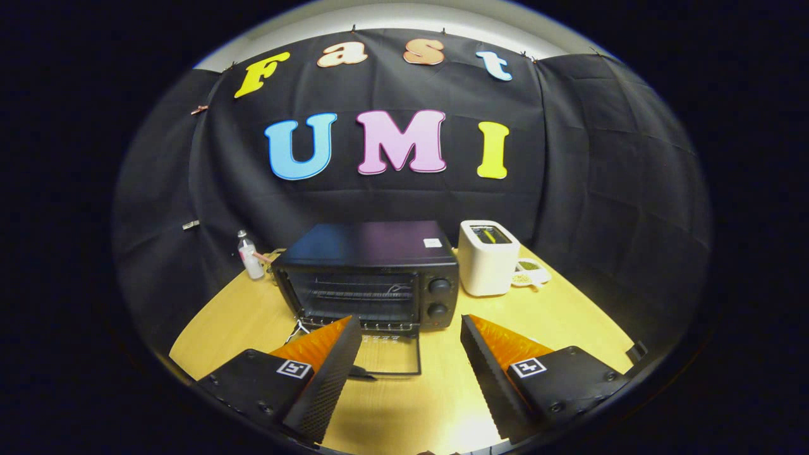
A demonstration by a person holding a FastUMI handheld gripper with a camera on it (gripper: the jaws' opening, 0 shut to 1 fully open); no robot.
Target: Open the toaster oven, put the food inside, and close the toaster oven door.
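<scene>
The desk point(253, 316) carried everything, light wood, rounded front edge. The oven point(370, 275) sat near the desk's back edge, about centre, with its door point(392, 354) already dropped flat toward the front, glass panel lying on the desk just ahead of the fingers. The cavity was open, rack point(360, 297) visible inside, two knobs point(439, 297) on its right side. The toaster point(486, 256) stood just beside the oven on the right, and a small dish point(531, 273) sat behind it toward the back right edge. A bottle point(249, 254) stood at the back left.

The gripper point(411, 328) was spread wide, nothing between the fingers, hovering above the desk's front edge and aimed at the oven mouth.

Judged step: opening looked done, so food came next. To do it well, the gripper needed to find the food first, pinch it level, and come in low over the flat door without knocking it, then set the piece on the rack well inside so the door could swing up freely.

Hard to make out: the food itself (maybe what lay in the dish, too small to tell). The door's left edge was hidden behind the left finger. Something thin and pale lay by the oven's front left corner, unclear what.
</scene>
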